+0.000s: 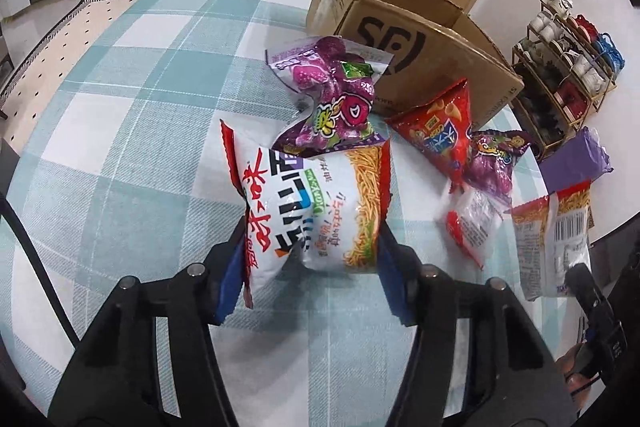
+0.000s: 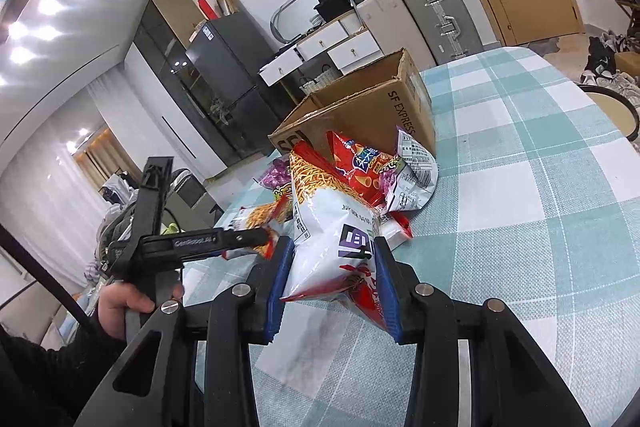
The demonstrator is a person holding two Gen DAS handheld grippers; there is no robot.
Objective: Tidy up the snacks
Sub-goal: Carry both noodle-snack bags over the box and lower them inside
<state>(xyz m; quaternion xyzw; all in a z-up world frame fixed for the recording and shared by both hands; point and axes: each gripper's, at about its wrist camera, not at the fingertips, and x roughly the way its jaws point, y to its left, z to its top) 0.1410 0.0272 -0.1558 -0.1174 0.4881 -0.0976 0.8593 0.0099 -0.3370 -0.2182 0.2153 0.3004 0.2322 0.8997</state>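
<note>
On the teal-checked tablecloth (image 1: 120, 115) lies a white noodle snack bag (image 1: 312, 211), and my left gripper (image 1: 312, 239) is shut on its near end, blue pads pressing both sides. A purple snack bag (image 1: 336, 95) leans on its far end. Beyond stand a red bag (image 1: 440, 131), a second purple bag (image 1: 496, 159) and a small white-and-red packet (image 1: 472, 223). My right gripper (image 2: 332, 247) is shut on another white noodle bag (image 2: 332, 223), held above the cloth. The open cardboard box (image 2: 360, 107) stands behind the pile.
A person's hand (image 2: 124, 303) holds the left tool at the table's left side. A shoe rack (image 1: 560, 67) and a purple pack (image 1: 576, 159) lie past the right table edge. Suitcases (image 2: 436, 15) and drawers line the far wall; a chair (image 2: 616, 111) is at the right.
</note>
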